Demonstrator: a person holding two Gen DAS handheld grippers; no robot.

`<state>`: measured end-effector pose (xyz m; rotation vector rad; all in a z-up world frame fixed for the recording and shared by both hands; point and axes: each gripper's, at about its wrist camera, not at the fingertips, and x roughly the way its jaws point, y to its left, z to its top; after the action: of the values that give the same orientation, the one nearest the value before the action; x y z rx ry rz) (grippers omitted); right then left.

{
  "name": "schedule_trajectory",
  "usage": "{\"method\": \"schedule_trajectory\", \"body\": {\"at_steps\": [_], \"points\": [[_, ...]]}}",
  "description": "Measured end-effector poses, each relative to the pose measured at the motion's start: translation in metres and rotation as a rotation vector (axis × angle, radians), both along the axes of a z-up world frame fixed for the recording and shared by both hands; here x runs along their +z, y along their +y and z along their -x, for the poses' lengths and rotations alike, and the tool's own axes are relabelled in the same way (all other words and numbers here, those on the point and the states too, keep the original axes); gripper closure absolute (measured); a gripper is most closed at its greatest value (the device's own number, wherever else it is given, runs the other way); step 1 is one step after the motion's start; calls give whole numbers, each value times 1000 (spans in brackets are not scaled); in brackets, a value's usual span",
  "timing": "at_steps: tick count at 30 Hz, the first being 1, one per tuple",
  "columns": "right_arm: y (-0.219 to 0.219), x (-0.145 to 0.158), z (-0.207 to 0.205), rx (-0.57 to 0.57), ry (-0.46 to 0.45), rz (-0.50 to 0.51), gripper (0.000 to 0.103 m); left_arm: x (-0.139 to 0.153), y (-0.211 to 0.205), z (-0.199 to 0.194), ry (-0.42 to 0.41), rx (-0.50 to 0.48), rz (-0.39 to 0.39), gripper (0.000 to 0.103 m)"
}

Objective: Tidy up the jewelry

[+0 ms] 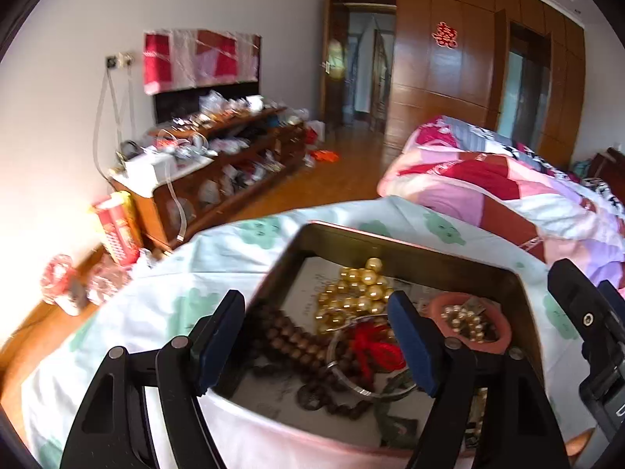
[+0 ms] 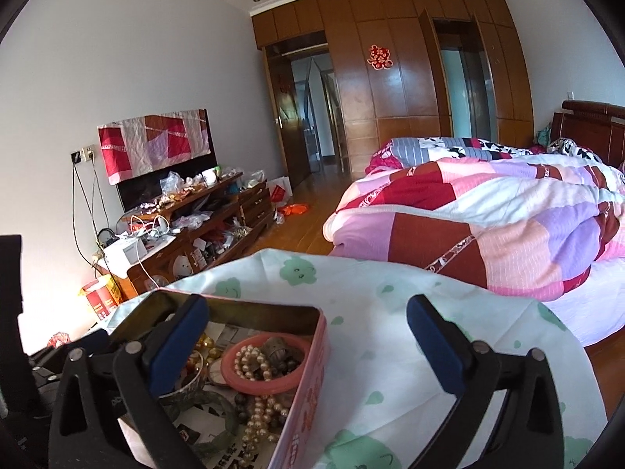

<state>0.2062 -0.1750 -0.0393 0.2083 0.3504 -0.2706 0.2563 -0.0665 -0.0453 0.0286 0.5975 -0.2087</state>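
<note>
1. The tin [image 1: 410,252] sits open on a cloth [image 2: 390,312] printed with green shapes. All the jewelry in view lies inside it.
2. In the tin: gold beads [image 1: 357,293] toward the far wall, brown beads [image 1: 297,344] at the near left, a bangle [image 1: 363,387] with a red cord [image 1: 375,346] in the near middle, and a pink ring [image 2: 265,363] at the right with pale pearls [image 2: 250,359] heaped in it. More pearls [image 2: 261,414] lie just nearer than the ring.
3. The pieces overlap, so they may be a sorted store or a pile waiting to be sorted; the views fit both.
4. Any pick here would go best on one strand at a free loop. It should be lifted slowly so neighbours do not drag along. The brown beads lie under the bangle and would likely snag.
5. Left gripper [image 1: 316,346]: spread wide over the tin's near-left part, with the brown beads and bangle between the fingers. It grips nothing that shows; whether the tips touch the beads I cannot tell.
6. Right gripper [image 2: 308,340]: also spread wide and empty. Its left finger is over the tin beside the ring, and its right finger is over bare cloth beyond the tin's right wall.
</note>
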Motion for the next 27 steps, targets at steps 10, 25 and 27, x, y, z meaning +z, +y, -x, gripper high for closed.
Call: {"method": "schedule_trajectory", "body": {"at_steps": [10, 25, 27], "points": [[2, 0, 33, 1, 13, -20, 0, -1, 19, 37, -9, 55, 0, 27], [18, 14, 108, -40, -108, -16, 0, 12, 40, 107, -82, 87, 9, 27], [19, 17, 112, -40, -112, -16, 0, 17, 40, 118, -98, 86, -4, 27]]}}
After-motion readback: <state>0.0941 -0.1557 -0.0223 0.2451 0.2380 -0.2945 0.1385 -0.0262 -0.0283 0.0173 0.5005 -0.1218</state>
